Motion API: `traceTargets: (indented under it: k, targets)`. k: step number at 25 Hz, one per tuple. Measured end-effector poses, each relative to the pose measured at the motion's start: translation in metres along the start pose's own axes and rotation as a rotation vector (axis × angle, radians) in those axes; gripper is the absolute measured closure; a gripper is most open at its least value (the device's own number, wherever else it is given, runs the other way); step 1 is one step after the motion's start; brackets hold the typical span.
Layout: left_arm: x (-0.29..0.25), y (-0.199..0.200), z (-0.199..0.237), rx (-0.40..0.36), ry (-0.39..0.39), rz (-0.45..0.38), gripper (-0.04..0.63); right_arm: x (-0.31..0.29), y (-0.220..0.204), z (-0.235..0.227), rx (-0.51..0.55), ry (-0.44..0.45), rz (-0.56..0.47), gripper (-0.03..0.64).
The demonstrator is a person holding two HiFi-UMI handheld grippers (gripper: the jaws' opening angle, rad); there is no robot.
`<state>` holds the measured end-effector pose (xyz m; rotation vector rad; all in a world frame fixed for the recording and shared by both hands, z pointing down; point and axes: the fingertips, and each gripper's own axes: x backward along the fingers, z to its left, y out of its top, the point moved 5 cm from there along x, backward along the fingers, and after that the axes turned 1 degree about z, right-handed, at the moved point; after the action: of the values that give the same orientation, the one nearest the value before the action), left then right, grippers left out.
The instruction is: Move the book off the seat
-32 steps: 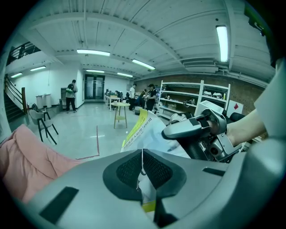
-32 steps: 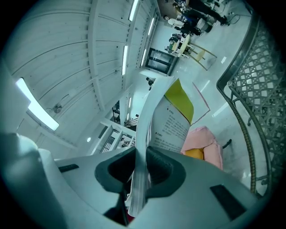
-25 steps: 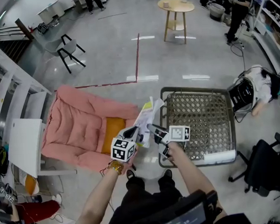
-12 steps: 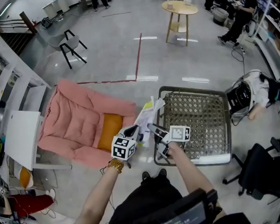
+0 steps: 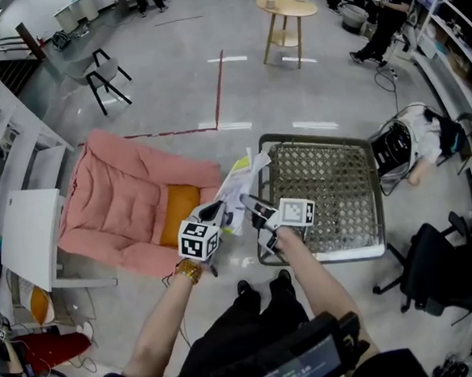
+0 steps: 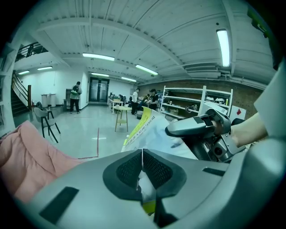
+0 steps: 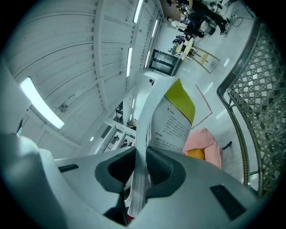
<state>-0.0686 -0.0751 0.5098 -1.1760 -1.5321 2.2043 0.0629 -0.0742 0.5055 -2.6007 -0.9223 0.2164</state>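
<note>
White-paged book [image 5: 242,177] is in mid-frame, over the gap between the pink seat [image 5: 116,208] and the wicker frame [image 5: 333,189]. Left gripper [image 5: 220,215] and right gripper [image 5: 252,205] both have fingers closed on its lower edge; its long axis runs away from them, toward upper right.

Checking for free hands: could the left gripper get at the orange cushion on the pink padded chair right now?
Probably not: the left gripper has its fingers shut on the white-and-yellow paperback book, which the right gripper also clamps. The orange cushion lies uncovered on the pink padded chair.
</note>
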Motion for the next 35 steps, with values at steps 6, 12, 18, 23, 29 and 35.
traceTargets:
  k: [6, 12, 18, 23, 29, 35]
  targets:
    - [-0.008, 0.006, -0.008, -0.01, 0.017, -0.001, 0.581, 0.015, 0.01, -0.012, 0.037, -0.058, 0.016, 0.541]
    - [-0.033, 0.022, -0.027, 0.002, 0.042, -0.003, 0.581, 0.039, 0.031, -0.027, -0.008, -0.064, 0.051, 0.541]
    - [-0.069, 0.032, -0.052, 0.019, 0.056, 0.01, 0.581, 0.068, 0.065, -0.052, -0.023, -0.073, 0.084, 0.541]
    - [-0.094, 0.036, -0.067, 0.019, 0.063, 0.032, 0.581, 0.085, 0.089, -0.075, -0.023, -0.063, 0.096, 0.541]
    - [-0.114, 0.042, -0.081, 0.021, 0.079, 0.047, 0.581, 0.106, 0.113, -0.097, -0.046, -0.062, 0.095, 0.541]
    - [-0.135, 0.046, -0.094, 0.032, 0.094, 0.059, 0.581, 0.122, 0.137, -0.117, -0.048, -0.06, 0.103, 0.541]
